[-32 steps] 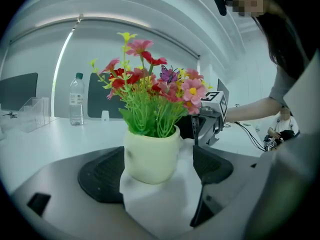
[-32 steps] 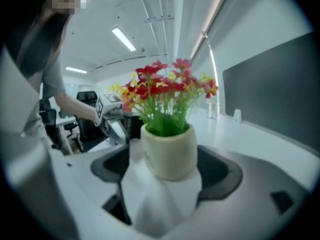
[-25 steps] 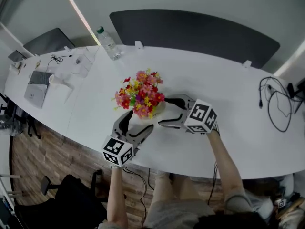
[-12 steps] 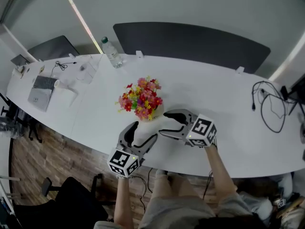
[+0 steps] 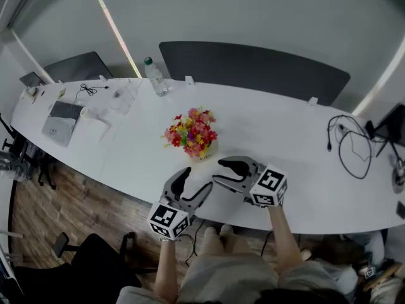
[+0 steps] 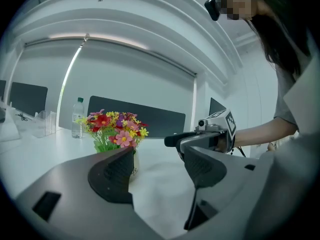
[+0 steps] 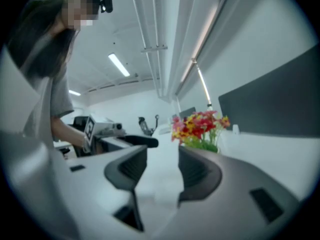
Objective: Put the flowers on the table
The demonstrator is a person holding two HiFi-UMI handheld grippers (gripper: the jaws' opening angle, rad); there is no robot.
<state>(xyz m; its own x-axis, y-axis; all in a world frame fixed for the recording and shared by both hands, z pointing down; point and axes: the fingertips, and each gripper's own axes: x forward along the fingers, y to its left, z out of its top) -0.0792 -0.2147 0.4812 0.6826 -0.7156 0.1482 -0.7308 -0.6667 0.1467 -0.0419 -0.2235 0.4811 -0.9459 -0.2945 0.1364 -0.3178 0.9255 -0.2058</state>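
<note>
Flowers (image 5: 192, 133) stood upright on the desk (image 5: 285, 132), just beyond both grippers. Left gripper (image 5: 197, 178) and right gripper (image 5: 218, 171) were empty, jaws part open and just closing. Risk: a stray forward swing could topple the bouquet.

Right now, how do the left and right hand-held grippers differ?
The left hand-held gripper has its jaws wider apart than the right hand-held gripper. The left one points away from the person, toward the flowers; the right one points sideways across the table. The left hangs at the table's near edge, the right further in. Shared: both pairs of jaws have just been closing with nothing between them, and neither touches the flowers.
</note>
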